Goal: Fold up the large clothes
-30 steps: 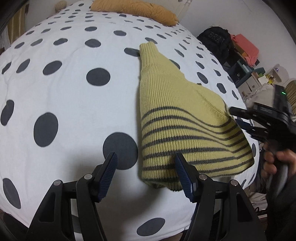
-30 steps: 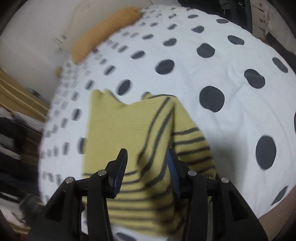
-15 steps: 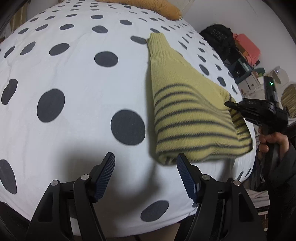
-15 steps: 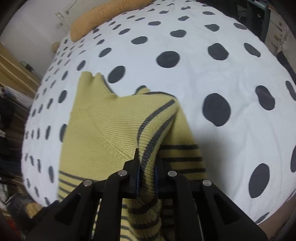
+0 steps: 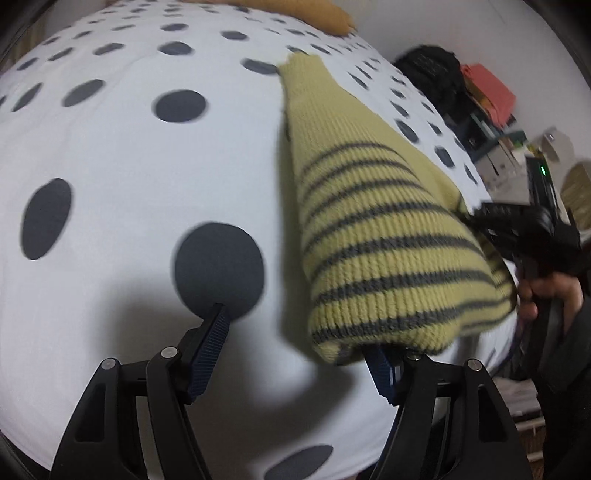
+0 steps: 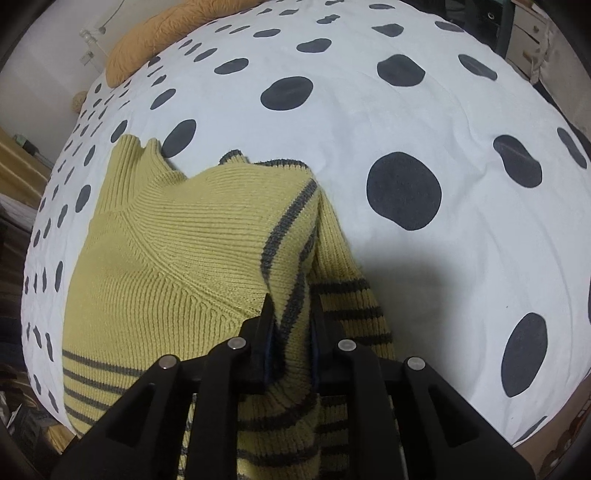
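Observation:
A yellow knit sweater with grey stripes (image 5: 373, 221) lies folded lengthwise on a white bedspread with dark dots (image 5: 129, 155). In the right wrist view my right gripper (image 6: 291, 332) is shut on a striped fold of the sweater (image 6: 184, 251) and lifts it off the bed. In the left wrist view that gripper (image 5: 517, 221) shows at the sweater's right edge. My left gripper (image 5: 299, 354) is open; the sweater's near hem hangs over its right finger (image 5: 384, 369), and its left finger (image 5: 210, 347) is over bare bedspread.
An orange pillow (image 6: 155, 33) lies at the bed's far end. A black bag (image 5: 428, 70), a red box (image 5: 491, 92) and shelves stand beside the bed on the right. The bed's near edge runs just below both grippers.
My right gripper closed on the striped fold and raised it. My left gripper moved forward and right, so the sweater's near hem now hangs over its right finger.

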Demonstrator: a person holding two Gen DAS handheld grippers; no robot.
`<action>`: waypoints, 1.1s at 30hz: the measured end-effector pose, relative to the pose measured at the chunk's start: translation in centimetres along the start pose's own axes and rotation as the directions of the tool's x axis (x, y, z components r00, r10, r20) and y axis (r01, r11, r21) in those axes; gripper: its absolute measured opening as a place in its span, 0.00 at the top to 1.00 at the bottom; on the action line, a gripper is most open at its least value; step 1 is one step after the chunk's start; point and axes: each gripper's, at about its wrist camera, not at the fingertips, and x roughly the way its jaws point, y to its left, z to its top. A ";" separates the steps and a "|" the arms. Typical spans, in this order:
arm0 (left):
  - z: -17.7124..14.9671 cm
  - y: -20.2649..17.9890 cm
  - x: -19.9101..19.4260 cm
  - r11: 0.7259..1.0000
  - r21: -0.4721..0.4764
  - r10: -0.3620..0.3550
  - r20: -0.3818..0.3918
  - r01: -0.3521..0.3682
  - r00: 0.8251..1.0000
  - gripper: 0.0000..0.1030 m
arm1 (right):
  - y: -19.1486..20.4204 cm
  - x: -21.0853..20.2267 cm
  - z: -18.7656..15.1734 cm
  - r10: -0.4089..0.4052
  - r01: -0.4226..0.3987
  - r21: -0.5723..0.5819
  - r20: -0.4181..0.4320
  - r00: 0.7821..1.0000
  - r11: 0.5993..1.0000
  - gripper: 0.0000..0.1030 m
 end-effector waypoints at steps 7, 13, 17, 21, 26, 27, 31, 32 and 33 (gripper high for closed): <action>-1.4 1.8 -1.0 0.992 -0.070 0.104 0.033 -0.102 0.994 0.32 | -0.5 0.3 -0.1 0.012 -0.012 0.022 -0.007 1.000 1.000 0.74; -2.7 6.8 -4.9 0.950 -0.248 0.198 -0.002 -0.192 0.980 0.54 | -0.8 0.2 0.1 0.018 -0.017 0.055 -0.014 1.000 0.998 0.73; 0.8 5.0 -7.0 0.973 -0.220 0.095 0.093 -0.073 0.991 0.54 | -0.2 -2.9 -0.1 0.067 -0.072 0.088 0.055 0.996 0.994 0.73; 5.2 0.2 -7.1 0.993 -0.113 -0.006 0.161 0.025 0.987 0.54 | 1.8 -9.5 -1.7 0.165 -0.177 0.039 0.208 0.964 0.984 0.73; 6.8 -2.5 -6.8 0.992 -0.075 -0.087 0.133 0.098 0.987 0.54 | 3.4 -8.4 -5.0 0.536 -0.541 0.098 0.077 0.841 0.835 0.73; 6.8 -2.8 -6.8 0.991 -0.074 -0.104 0.125 0.114 0.987 0.55 | 3.1 -6.7 -5.7 0.518 -0.517 0.130 0.033 0.855 0.846 0.74; 5.9 -4.6 -5.1 0.989 -0.041 -0.136 0.068 0.139 0.988 0.54 | -0.4 -1.2 -8.0 0.390 -0.372 0.226 -0.038 0.920 0.900 1.00; 5.4 -4.8 -4.6 0.989 -0.029 -0.146 0.049 0.148 0.988 0.54 | -1.4 -1.0 -8.5 0.443 -0.421 0.284 -0.016 0.896 0.862 1.00; 5.0 -5.2 -3.7 0.988 -0.018 -0.155 0.027 0.156 0.988 0.54 | -1.7 -1.2 -8.6 0.455 -0.432 0.299 -0.008 0.891 0.851 1.00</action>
